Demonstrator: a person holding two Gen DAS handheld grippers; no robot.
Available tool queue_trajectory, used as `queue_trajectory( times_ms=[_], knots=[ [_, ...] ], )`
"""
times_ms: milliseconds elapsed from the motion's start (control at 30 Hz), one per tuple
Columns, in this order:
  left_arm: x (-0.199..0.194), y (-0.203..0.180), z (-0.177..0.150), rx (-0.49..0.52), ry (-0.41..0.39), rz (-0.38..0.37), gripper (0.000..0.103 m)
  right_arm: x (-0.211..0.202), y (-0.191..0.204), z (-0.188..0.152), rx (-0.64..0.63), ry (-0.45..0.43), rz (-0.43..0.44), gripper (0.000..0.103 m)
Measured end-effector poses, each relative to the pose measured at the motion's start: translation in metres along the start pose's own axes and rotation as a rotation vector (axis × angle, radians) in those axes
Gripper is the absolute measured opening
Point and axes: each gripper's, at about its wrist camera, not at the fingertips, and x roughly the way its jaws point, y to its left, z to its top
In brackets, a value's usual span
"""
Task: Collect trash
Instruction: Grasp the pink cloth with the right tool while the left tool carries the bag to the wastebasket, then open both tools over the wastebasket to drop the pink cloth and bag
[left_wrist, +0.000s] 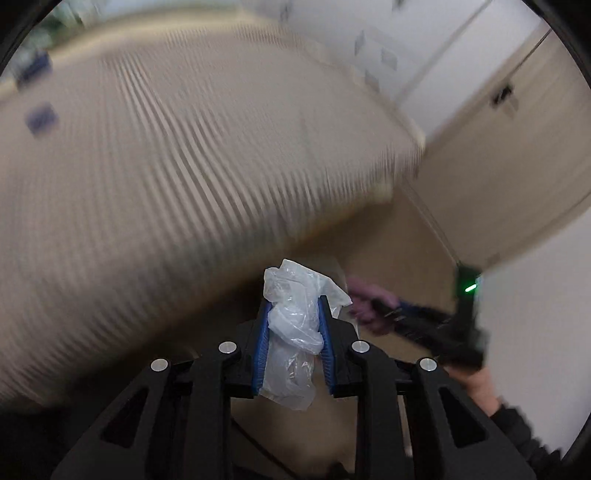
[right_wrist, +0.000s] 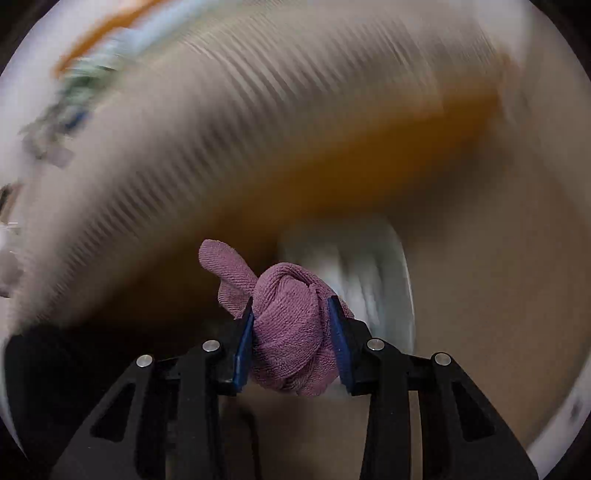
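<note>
Left gripper (left_wrist: 293, 314): matte black linkage arms with triangular cut-outs, four round silver pivot pins in row, ribbed blue pads (left_wrist: 261, 345) lining inner faces of fingers. Right gripper (right_wrist: 291, 314): same build, black arms, four silver pins, blue pads (right_wrist: 243, 345). In left wrist view, right gripper's blurred black body at right with small green light (left_wrist: 470, 288); dark sleeve (left_wrist: 517, 424) at near right.

A crumpled clear plastic bag (left_wrist: 295, 325) is pinched between blue pads, its wrinkled top bunched above them and a loose tail hanging below. Right of the bag, a mauve knitted cloth (right_wrist: 291, 332) sits wadded in a ball, one corner sticking up
</note>
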Motion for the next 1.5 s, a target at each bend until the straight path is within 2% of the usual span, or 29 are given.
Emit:
queue_trajectory(
  times_ms=[67, 200, 367, 433, 567, 600, 633, 667, 700, 767, 800, 833, 867, 900, 967, 1067, 1133, 1167, 1200, 1233, 1267, 1333, 1400, 1500],
  knots=[
    [0.039, -0.017, -0.017, 0.025, 0.082, -0.003, 0.022, 0.03, -0.026, -0.041, 0.092, 0.073, -0.002, 0.037],
    [0.082, -0.041, -0.036, 0.059, 0.179, 0.003, 0.022, 0.056, -0.053, -0.08, 0.173, 0.129, -0.012, 0.037],
    [0.104, -0.042, -0.034, 0.073, 0.223, 0.03, 0.022, 0.069, -0.067, -0.065, 0.178, 0.106, -0.013, 0.038],
    [0.111, -0.043, -0.029, 0.072, 0.232, 0.039, 0.022, 0.079, -0.063, -0.049, 0.156, 0.1, -0.025, 0.04],
    [0.125, -0.036, -0.022, 0.072, 0.249, 0.053, 0.022, 0.118, -0.059, -0.029, 0.091, 0.085, -0.083, 0.043],
    [0.131, -0.038, -0.019, 0.08, 0.254, 0.053, 0.022, 0.134, -0.057, -0.027, 0.058, 0.097, -0.109, 0.045],
    [0.133, -0.041, -0.016, 0.088, 0.254, 0.05, 0.022, 0.146, -0.059, -0.029, 0.039, 0.121, -0.132, 0.051],
    [0.137, -0.044, -0.014, 0.1, 0.254, 0.041, 0.022, 0.166, -0.06, -0.032, 0.015, 0.18, -0.156, 0.053],
    [0.144, -0.047, -0.012, 0.118, 0.272, 0.021, 0.022, 0.185, -0.062, -0.037, 0.0, 0.252, -0.162, 0.054],
    [0.16, -0.052, -0.007, 0.131, 0.348, -0.032, 0.023, 0.199, -0.069, -0.048, 0.006, 0.317, -0.154, 0.054],
    [0.166, -0.054, -0.003, 0.125, 0.348, -0.046, 0.023, 0.195, -0.072, -0.052, 0.019, 0.287, -0.157, 0.054],
    [0.171, -0.054, 0.003, 0.118, 0.304, -0.033, 0.023, 0.188, -0.075, -0.052, 0.029, 0.254, -0.157, 0.059],
    [0.179, -0.056, 0.008, 0.121, 0.303, -0.029, 0.023, 0.175, -0.08, -0.054, 0.054, 0.206, -0.146, 0.063],
    [0.198, -0.058, 0.015, 0.108, 0.347, -0.044, 0.023, 0.161, -0.086, -0.055, 0.089, 0.165, -0.129, 0.069],
    [0.229, -0.061, 0.023, 0.077, 0.404, -0.063, 0.023, 0.14, -0.098, -0.056, 0.147, 0.118, -0.106, 0.069],
    [0.277, -0.07, 0.029, 0.087, 0.463, -0.021, 0.023, 0.112, -0.114, -0.06, 0.191, 0.084, -0.113, 0.069],
    [0.308, -0.073, 0.032, 0.08, 0.487, 0.004, 0.026, 0.097, -0.12, -0.061, 0.198, 0.067, -0.13, 0.069],
    [0.322, -0.072, 0.035, 0.043, 0.473, 0.013, 0.036, 0.09, -0.124, -0.063, 0.208, 0.057, -0.132, 0.069],
    [0.332, -0.071, 0.038, 0.002, 0.46, 0.034, 0.062, 0.084, -0.127, -0.064, 0.217, 0.048, -0.129, 0.069],
    [0.337, -0.069, 0.037, -0.03, 0.461, 0.057, 0.076, 0.08, -0.125, -0.063, 0.223, 0.047, -0.136, 0.069],
    [0.342, -0.068, 0.037, -0.049, 0.473, 0.063, 0.085, 0.078, -0.126, -0.063, 0.228, 0.046, -0.144, 0.069],
    [0.351, -0.071, 0.036, -0.026, 0.52, 0.027, 0.085, 0.074, -0.124, -0.062, 0.233, 0.042, -0.14, 0.069],
    [0.346, -0.074, 0.035, 0.018, 0.504, 0.037, 0.085, 0.077, -0.121, -0.058, 0.231, 0.038, -0.14, 0.069],
    [0.334, -0.067, 0.034, 0.02, 0.489, 0.024, 0.086, 0.081, -0.117, -0.051, 0.227, 0.053, -0.147, 0.069]
  ],
)
